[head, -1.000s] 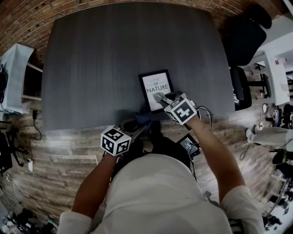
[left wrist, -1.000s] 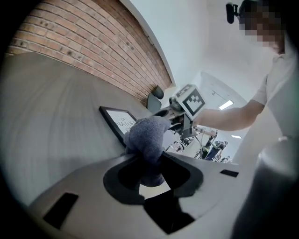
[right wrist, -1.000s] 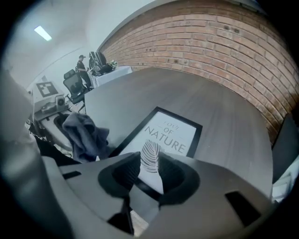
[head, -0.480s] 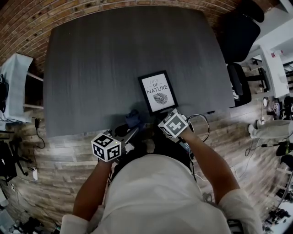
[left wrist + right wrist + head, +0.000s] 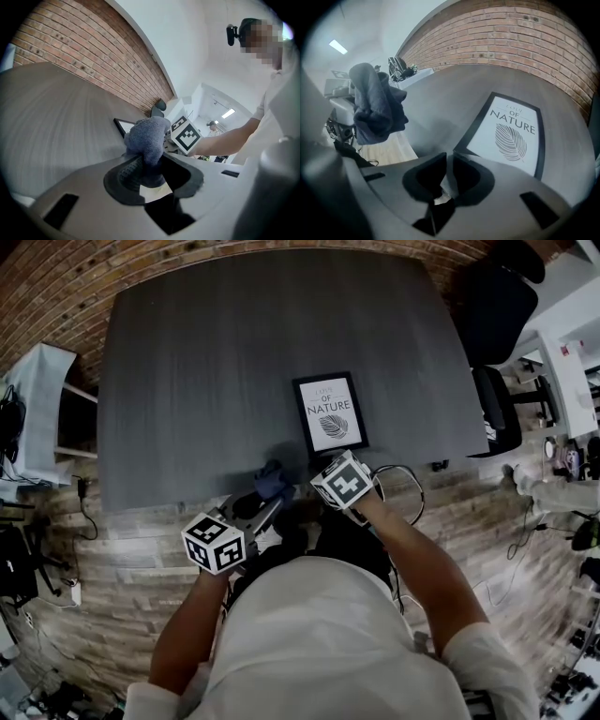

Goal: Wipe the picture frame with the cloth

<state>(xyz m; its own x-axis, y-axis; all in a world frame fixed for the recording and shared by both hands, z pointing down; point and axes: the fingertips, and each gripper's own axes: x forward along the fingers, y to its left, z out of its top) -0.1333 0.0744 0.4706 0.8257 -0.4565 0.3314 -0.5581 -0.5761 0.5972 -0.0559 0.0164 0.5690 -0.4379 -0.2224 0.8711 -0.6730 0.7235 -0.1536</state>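
A black picture frame (image 5: 330, 414) with a leaf print lies flat on the dark table (image 5: 216, 362), near its front edge. My right gripper (image 5: 327, 465) points steeply down at the frame's near corner (image 5: 459, 149). Its jaws have just been closing, and they now stand narrow with that corner's edge between them. My left gripper (image 5: 265, 500) hangs at the table's front edge, left of the frame, shut on a bunched blue cloth (image 5: 272, 480). The cloth (image 5: 146, 138) sticks up out of the left jaws. It also shows in the right gripper view as a hanging blue cloth (image 5: 375, 105).
A black office chair (image 5: 492, 306) stands past the table's right corner. A white shelf unit (image 5: 37, 399) is off the left side. A brick wall runs along the far edge. Cables and small gear lie on the wood floor by the person's legs.
My right gripper drew back from over the frame's lower part to its near corner and narrowed its jaws. The left gripper shifted left and toward the person, with the cloth still in it.
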